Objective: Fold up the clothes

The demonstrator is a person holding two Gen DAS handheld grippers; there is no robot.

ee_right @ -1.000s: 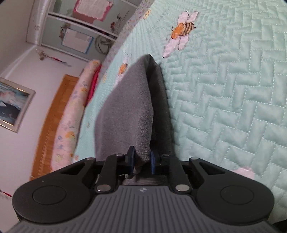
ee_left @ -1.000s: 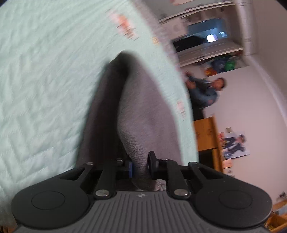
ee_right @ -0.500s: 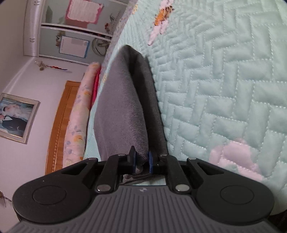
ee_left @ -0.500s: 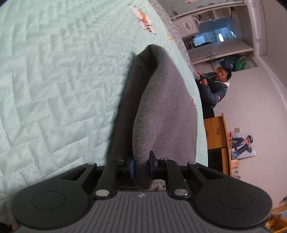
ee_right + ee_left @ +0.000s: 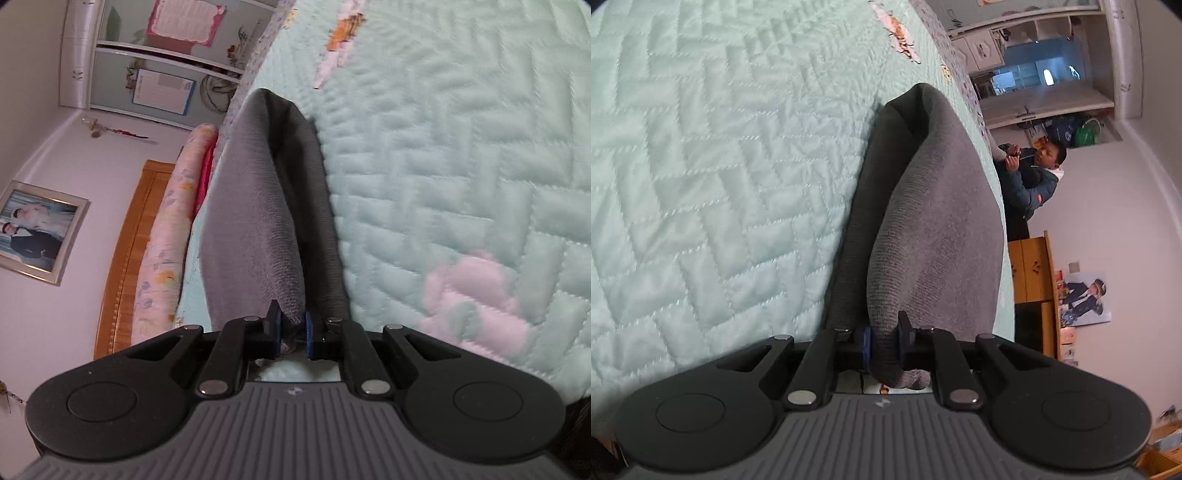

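My left gripper (image 5: 884, 341) is clamped on an edge of the grey knitted garment (image 5: 934, 229). The jaws stand narrow, both pads press on the cloth, and a short end of the fabric bunches out behind them toward the camera.

My right gripper (image 5: 291, 334) holds another edge of the same garment (image 5: 255, 229). Its jaws stand narrow, with the cloth pinched between the blue pads.

In both wrist views the garment runs forward from the jaws as a doubled fold. The upper layer rises as a ridge and curves over at the far end. A darker lower layer lies beneath it on the mint-green quilted bedspread (image 5: 701, 166). The far end of the garment touches the bedspread; the near end is lifted in my jaws.

The bedspread carries a stitched herringbone pattern. Printed bee motifs (image 5: 341, 33) show near its far edge, and a pale pink printed patch (image 5: 476, 295) lies just beside my right gripper.

The right view shows a long floral bolster (image 5: 166, 251) against a wooden headboard (image 5: 125, 258), with a framed photograph (image 5: 33, 236) on the wall.

The left view shows a person in a dark jacket (image 5: 1030, 177) beyond the bed, well apart from the garment.
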